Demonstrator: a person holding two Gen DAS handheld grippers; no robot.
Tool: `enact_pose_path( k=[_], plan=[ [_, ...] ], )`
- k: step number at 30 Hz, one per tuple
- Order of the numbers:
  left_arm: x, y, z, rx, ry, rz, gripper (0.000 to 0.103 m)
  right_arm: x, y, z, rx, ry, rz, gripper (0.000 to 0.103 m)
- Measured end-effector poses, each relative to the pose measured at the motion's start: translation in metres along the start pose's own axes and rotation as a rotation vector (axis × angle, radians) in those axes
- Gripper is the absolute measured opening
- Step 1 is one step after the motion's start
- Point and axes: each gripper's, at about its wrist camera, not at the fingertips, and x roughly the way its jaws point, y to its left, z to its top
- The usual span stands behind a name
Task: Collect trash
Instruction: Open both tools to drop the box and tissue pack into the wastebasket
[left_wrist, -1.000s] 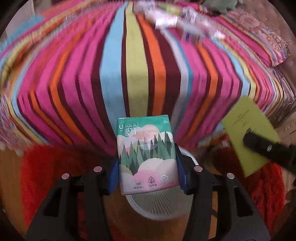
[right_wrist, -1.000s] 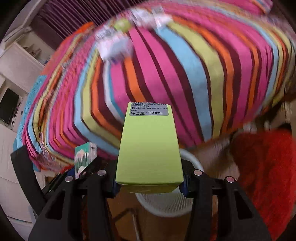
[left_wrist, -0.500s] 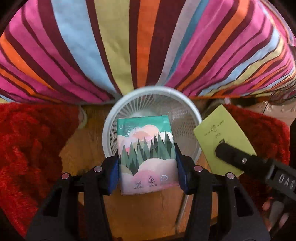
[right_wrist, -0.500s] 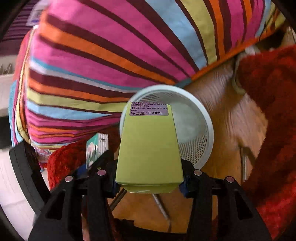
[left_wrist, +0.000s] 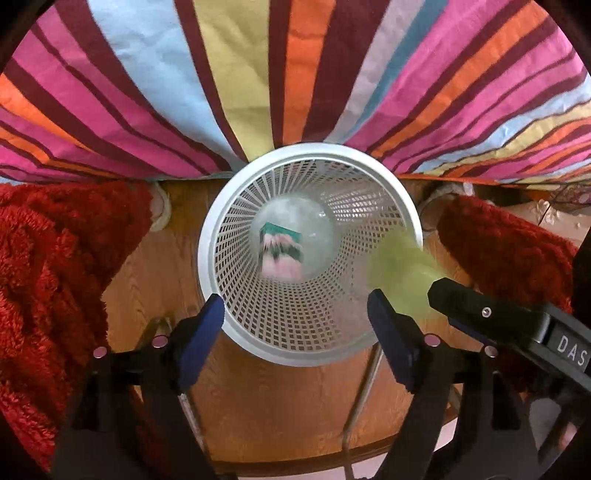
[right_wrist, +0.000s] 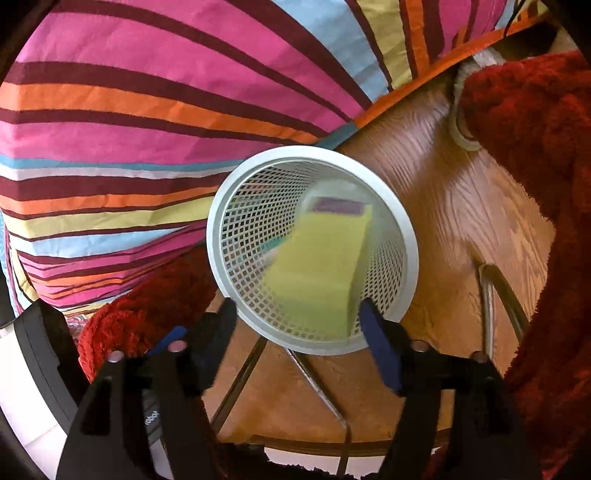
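White mesh bin (left_wrist: 221, 254) under freed green carton (right_wrist: 317, 269)

White plastic mesh basket (left_wrist: 310, 347) — smooth, slightly glossy rim; woven striped cloth (left_wrist: 258, 74), matt; shaggy red pile fabric (left_wrist: 55, 277); varnished wood-grain floor (right_wrist: 461, 206); bent metal rods (right_wrist: 487, 295) — dull sheen.

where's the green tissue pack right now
In the left wrist view, the tissue pack is down inside the white mesh basket, mid-frame beside the striped bedspread.
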Motion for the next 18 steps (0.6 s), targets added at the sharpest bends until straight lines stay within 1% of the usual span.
enact_pose_path(
  k=[1, 3, 10, 18],
  plan=[
    [-0.0004, 0.0000, 0.0010, -0.002, -0.003, -0.004, 0.078, -0.0001, -0.0003, 0.0010, -0.004, -0.007, 0.002, 0.074],
    [-0.0012, 0.0003, 0.0008, -0.003, -0.005, -0.010, 0.078, 0.0013, -0.0001, 0.0020, -0.011, -0.014, -0.002, 0.077],
    [-0.0026, 0.0046, 0.0031, -0.020, -0.008, -0.031, 0.078, -0.0013, -0.0023, 0.0026, 0.010, -0.022, -0.002, 0.077],
    [-0.0072, 0.0059, 0.0027, -0.033, -0.029, -0.032, 0.078, -0.0046, -0.0012, 0.0014, 0.013, -0.038, -0.001, 0.077]
  ],
)
